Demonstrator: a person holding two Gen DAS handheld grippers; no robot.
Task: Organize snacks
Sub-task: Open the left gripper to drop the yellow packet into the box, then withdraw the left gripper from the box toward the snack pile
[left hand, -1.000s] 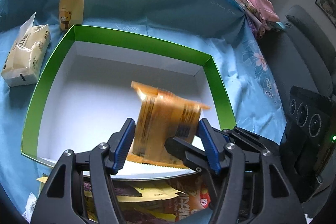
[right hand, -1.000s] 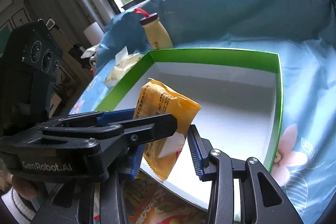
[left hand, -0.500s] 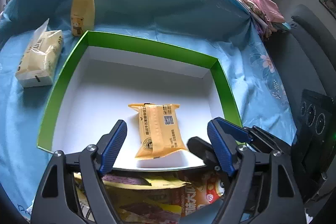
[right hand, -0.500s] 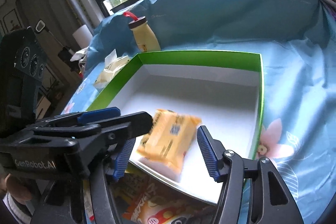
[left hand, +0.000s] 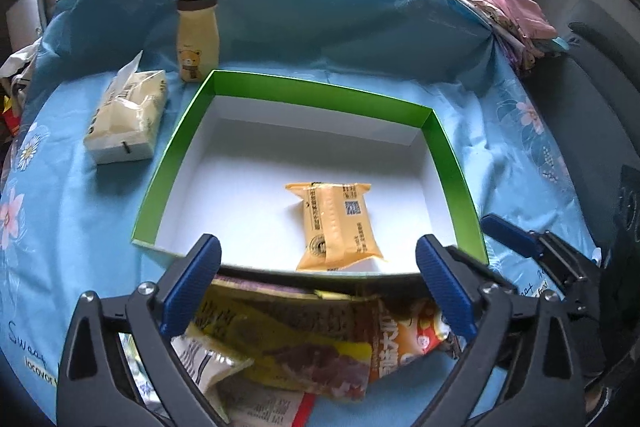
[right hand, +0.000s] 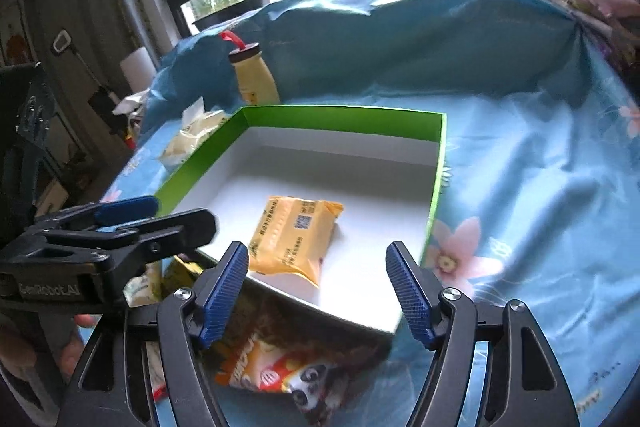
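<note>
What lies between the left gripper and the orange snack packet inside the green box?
In the left wrist view, the near wall of the green box separates the opening left gripper from the orange snack packet; beyond it is only bare white floor.

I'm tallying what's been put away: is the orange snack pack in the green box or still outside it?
In. The orange snack pack lies flat on the white floor of the green box, with neither gripper touching it.
</note>
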